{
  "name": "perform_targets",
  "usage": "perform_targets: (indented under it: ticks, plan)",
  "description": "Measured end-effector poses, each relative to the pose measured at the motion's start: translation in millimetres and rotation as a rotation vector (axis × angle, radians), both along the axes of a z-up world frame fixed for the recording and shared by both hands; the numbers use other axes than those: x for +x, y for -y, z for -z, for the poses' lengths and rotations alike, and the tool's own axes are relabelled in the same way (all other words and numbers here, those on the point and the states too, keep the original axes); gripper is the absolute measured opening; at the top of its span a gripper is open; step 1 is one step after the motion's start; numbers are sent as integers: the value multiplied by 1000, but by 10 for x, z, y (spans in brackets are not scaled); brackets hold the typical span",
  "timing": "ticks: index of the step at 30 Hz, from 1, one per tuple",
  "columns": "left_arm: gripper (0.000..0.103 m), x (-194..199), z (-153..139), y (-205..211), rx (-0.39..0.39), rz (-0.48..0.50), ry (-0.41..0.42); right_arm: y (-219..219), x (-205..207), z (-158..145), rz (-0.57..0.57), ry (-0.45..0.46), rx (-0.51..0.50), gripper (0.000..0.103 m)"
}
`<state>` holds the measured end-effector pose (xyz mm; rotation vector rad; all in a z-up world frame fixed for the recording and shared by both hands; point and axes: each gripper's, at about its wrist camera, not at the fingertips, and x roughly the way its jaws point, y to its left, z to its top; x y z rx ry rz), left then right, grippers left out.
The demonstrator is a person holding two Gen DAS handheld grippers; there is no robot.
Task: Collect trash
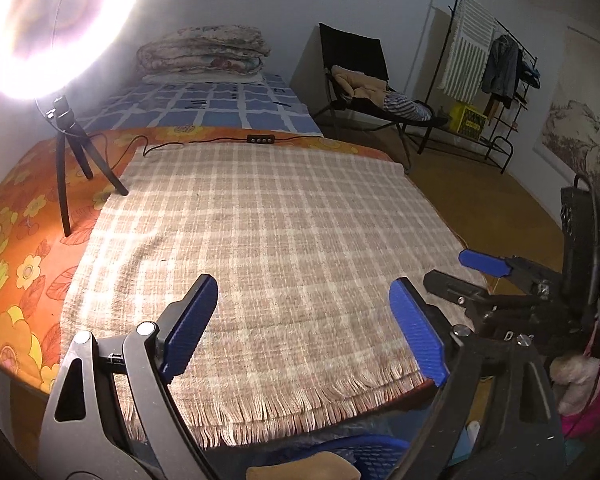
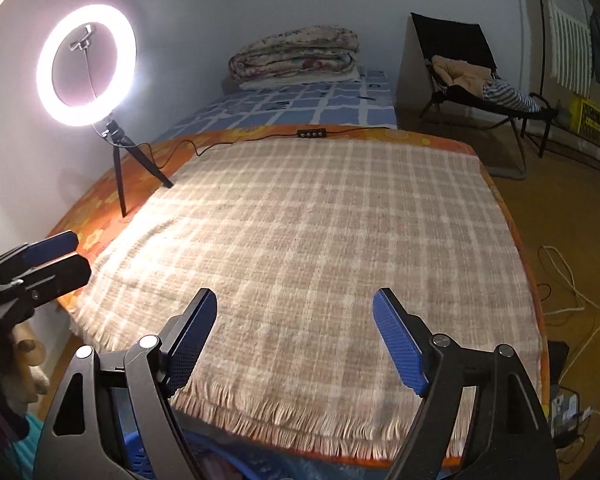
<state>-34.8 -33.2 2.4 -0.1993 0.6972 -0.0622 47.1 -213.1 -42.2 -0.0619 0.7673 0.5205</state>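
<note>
Your left gripper (image 1: 304, 320) with jaws wide apart over the checked blanket (image 1: 268, 240), your right gripper (image 2: 294, 332) also wide, holding nothing, blue basket (image 1: 364, 450) below the fringe.

Orange floral bed (image 2: 100, 200) under plaid blanket (image 2: 300, 248), ring light tripod (image 2: 122, 168), cable remote (image 2: 311, 133).

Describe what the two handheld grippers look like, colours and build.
Both match: the left gripper and right gripper each have two flat finger pads faced in blue textured material on black backing, mounted on black angular frames with triangular cutouts and silver bolt heads. No markings are legible.
</note>
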Motion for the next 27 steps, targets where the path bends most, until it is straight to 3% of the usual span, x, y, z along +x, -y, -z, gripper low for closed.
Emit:
perform_targets:
  ticks: [5, 27]
  plan:
    - [97, 31, -7, -27, 13, -30, 15, -75, 97, 55, -14, -12, 5, 80]
    - [101, 70, 60, -13, 65, -75, -31, -57, 157, 62, 38, 8, -14, 80]
